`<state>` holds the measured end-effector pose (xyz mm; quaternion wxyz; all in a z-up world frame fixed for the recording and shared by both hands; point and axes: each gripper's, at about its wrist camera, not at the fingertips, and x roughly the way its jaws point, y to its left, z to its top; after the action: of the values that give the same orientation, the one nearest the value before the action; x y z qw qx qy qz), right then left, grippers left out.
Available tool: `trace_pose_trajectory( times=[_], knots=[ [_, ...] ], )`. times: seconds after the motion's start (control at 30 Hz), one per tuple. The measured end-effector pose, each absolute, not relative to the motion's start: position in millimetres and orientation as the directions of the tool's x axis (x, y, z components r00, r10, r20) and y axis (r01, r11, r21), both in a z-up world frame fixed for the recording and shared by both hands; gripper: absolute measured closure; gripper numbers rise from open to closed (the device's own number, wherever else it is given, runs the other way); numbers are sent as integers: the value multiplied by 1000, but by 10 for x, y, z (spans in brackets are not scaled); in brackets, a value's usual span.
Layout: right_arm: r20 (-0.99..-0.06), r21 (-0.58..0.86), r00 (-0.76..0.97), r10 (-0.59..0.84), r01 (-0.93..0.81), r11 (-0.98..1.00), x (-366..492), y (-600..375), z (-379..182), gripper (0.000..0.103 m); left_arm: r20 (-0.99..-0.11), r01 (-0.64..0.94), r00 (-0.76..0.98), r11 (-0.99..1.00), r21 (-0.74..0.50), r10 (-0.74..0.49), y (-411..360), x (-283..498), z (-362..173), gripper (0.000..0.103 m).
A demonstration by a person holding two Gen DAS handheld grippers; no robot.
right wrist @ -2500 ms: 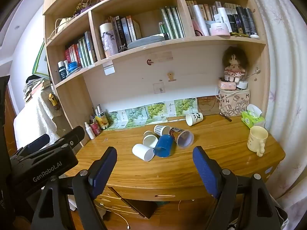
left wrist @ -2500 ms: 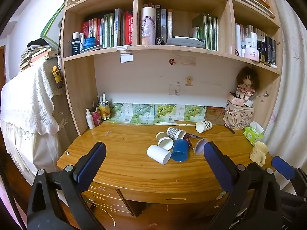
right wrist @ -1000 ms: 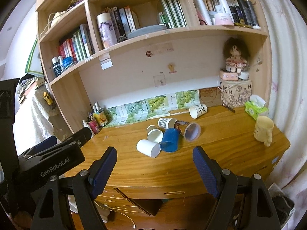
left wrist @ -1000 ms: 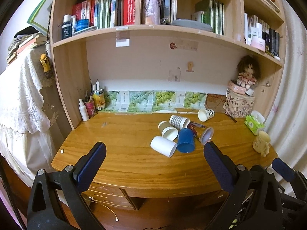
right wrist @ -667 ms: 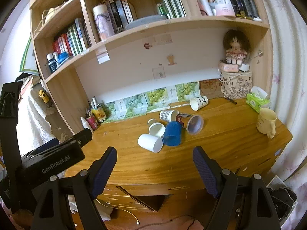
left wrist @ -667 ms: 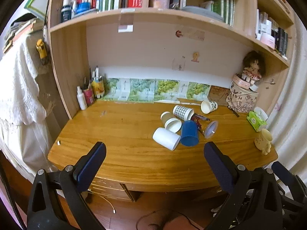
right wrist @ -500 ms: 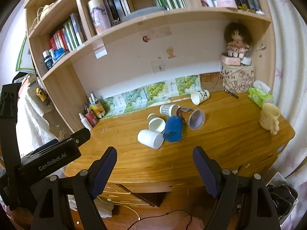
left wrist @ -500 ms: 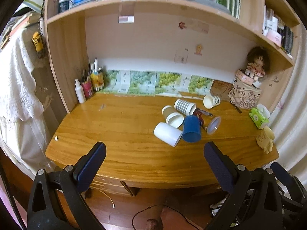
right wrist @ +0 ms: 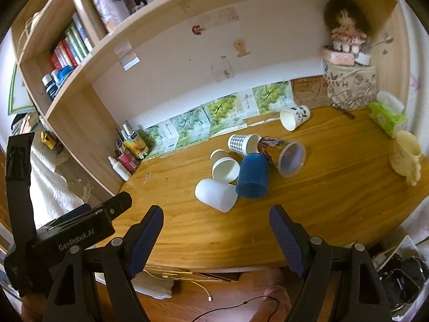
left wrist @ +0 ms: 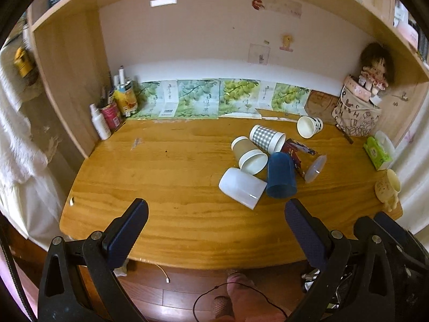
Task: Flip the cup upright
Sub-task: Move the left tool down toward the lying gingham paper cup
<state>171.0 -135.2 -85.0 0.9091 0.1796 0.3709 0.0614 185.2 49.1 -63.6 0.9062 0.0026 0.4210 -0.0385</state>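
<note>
Several cups lie tipped over on the wooden desk (left wrist: 161,187): a white cup (left wrist: 242,187) (right wrist: 215,194), a blue cup (left wrist: 280,175) (right wrist: 253,175), a tan paper cup (left wrist: 249,155) (right wrist: 224,165), a checked cup (left wrist: 266,138) (right wrist: 243,143), a clear-rimmed printed cup (left wrist: 305,157) (right wrist: 284,153) and a panda cup (left wrist: 309,126) (right wrist: 294,118) farther back. My left gripper (left wrist: 214,226) is open and empty above the desk's front edge. My right gripper (right wrist: 215,232) is open and empty, just short of the white cup.
A cream mug (left wrist: 388,189) (right wrist: 406,158) stands at the right edge beside a green tissue pack (left wrist: 376,153) (right wrist: 386,115). Bottles and cans (left wrist: 112,112) crowd the back left corner. A doll on a printed bag (left wrist: 358,112) sits back right. A shelf overhangs the desk.
Both grippers have risen and moved toward the desk, tilting down so the cups sit closer and lower in view. Both stay open.
</note>
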Motion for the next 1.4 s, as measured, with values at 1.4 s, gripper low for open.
trace_pose_trajectory(
  times=[1.4],
  knots=[
    [-594,208,757,274,-184,961,3530,-2136,-1280,21,-781,778,611,282,562,-131,-924,3652,-1105,3]
  ],
)
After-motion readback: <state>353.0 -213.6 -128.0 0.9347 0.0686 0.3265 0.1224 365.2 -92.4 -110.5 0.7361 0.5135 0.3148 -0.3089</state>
